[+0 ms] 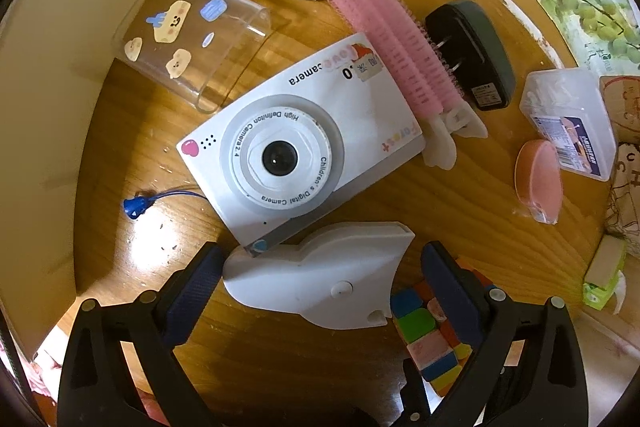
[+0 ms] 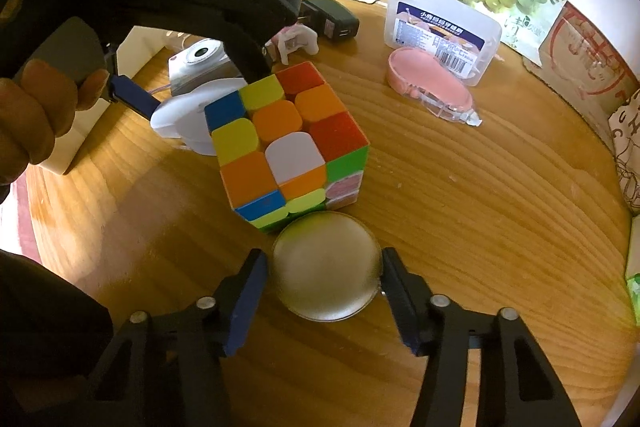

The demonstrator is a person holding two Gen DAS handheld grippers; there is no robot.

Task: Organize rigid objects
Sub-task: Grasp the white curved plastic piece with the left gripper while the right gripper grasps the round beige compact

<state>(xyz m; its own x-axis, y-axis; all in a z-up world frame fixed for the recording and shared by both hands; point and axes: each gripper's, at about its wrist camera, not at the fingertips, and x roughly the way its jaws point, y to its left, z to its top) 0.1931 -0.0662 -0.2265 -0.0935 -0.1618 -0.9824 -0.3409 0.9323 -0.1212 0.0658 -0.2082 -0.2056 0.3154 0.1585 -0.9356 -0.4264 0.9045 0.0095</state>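
So the wooden counter [image 2: 460,211] is pretty cluttered. The right gripper [image 2: 324,271] points down at a round, domed silvery disc [image 2: 326,267], jaws about half open with both pads right against its sides, so it looks gripped. The disc sits just in front of a scrambled puzzle cube [image 2: 286,143].

The left gripper [image 1: 320,267] has its jaws spread wide around a white plastic piece [image 1: 320,275], with visible gaps on both sides, so nothing is held. Just past it lies a white kids' camera [image 1: 300,139], face up.

Containers: a frosted plastic box [image 2: 440,31] with a labelled lid, closed, contents hard to make out, and a clear cup with cartoon stickers [image 1: 188,39] lying on its side, looking empty.
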